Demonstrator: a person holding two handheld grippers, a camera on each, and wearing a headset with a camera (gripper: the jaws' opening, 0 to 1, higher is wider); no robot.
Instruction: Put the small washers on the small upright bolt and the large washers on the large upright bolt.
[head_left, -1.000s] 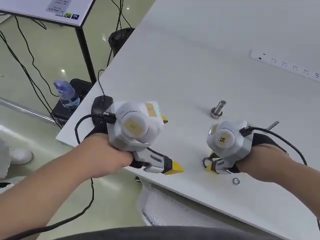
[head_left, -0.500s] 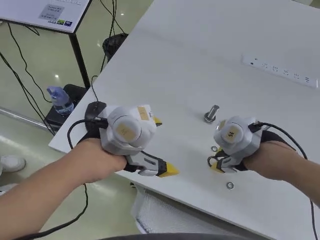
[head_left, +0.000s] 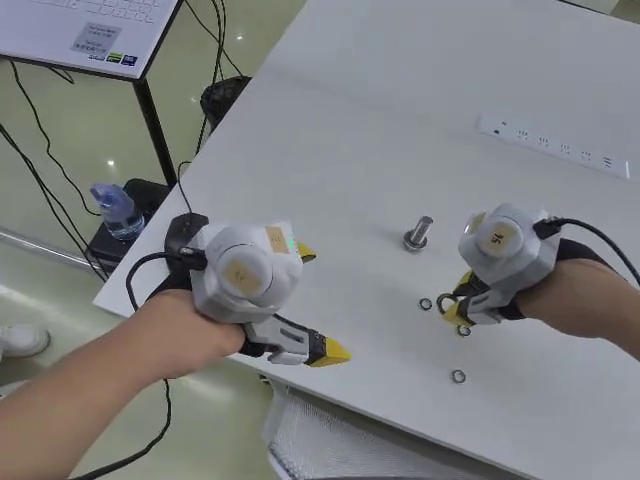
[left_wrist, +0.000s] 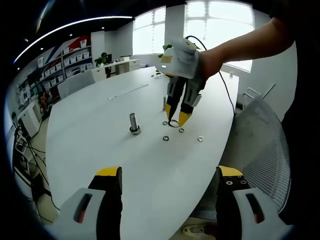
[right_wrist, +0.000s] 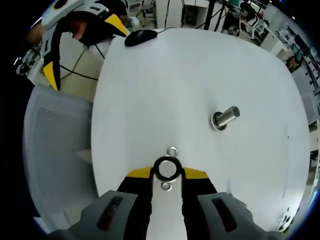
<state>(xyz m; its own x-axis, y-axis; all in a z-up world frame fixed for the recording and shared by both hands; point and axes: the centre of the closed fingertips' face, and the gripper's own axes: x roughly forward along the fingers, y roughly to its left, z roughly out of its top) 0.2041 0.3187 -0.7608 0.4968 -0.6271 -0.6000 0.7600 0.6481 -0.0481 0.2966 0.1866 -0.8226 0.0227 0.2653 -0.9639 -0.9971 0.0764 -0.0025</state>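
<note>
Looking down from your head, left gripper (head_left: 320, 300): you hold it over the near edge of the white table (head_left: 380, 120), jaws spread wide with nothing between them.
Head view, right gripper (head_left: 455, 305): its yellow tips are clamped on a large washer (head_left: 446, 298), low over the table.
Head view, large bolt (head_left: 418, 233): upright, near your right gripper but not touching it.
Head view, small washers (head_left: 458, 376): three lie flat on the table around your right gripper's tips.
Left gripper view, own jaws: wide apart, with bare table between them.
Left gripper view, small bolt (left_wrist: 164, 103): thin and upright, just behind your right gripper and partly hidden by it.
Right gripper view, grip: both yellow tips pinch the large washer by its rim, its hole facing the camera.
Right gripper view, small washers: one lies just past the held washer and another shows beneath it.
Right gripper view, large bolt: it stands well apart from the held washer, toward the view's upper right.
</note>
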